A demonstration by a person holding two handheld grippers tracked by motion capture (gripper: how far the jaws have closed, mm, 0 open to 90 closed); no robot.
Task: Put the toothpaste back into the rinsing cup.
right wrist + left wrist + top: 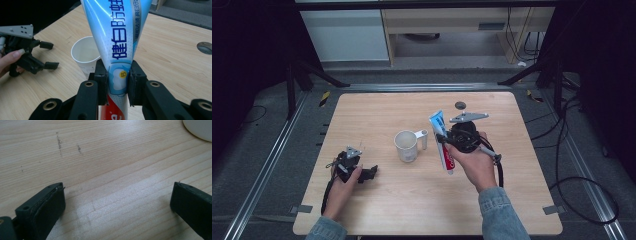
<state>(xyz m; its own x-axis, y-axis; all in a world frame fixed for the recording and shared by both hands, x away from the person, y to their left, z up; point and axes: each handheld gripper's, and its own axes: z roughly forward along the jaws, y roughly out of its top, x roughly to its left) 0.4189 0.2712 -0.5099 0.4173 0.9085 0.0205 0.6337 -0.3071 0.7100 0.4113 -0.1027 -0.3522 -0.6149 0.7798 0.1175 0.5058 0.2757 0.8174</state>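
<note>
A blue, white and red toothpaste tube (443,142) is held off the table just right of a white mug (407,145). My right gripper (446,141) is shut on the tube; in the right gripper view its pads press both sides of the tube (117,50), with the mug (85,56) behind it. My left gripper (369,172) rests on the table at the front left, jaws wide apart. In the left gripper view its fingertips (51,200) frame bare wood, and the mug's base (198,128) peeks in at the top right.
A wooden table (377,110) carries a round grey cable hole (460,105) near its far edge. Black stands and cables lie on the floor on both sides. In the right gripper view the left gripper (48,56) sits open, held by a hand.
</note>
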